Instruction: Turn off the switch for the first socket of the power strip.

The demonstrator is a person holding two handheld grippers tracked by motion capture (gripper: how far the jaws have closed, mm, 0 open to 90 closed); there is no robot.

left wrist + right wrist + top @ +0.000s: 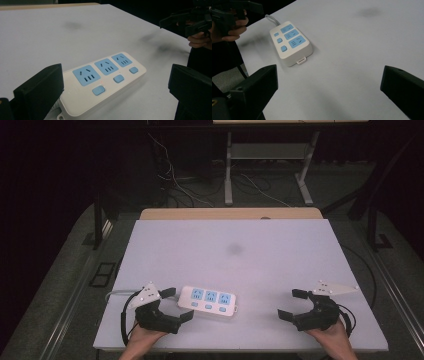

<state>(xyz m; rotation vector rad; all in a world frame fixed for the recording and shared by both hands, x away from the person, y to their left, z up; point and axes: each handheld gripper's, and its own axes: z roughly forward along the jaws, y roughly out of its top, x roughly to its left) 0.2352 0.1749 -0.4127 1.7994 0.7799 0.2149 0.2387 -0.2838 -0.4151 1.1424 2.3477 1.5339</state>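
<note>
Your L gripper has jaws wide, nothing held, right beside the strip at the table's near edge. R gripper also gapes empty, well apart.

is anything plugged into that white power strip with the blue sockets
No, nothing. All three blue sockets on the white plastic power strip show bare slots.
</note>
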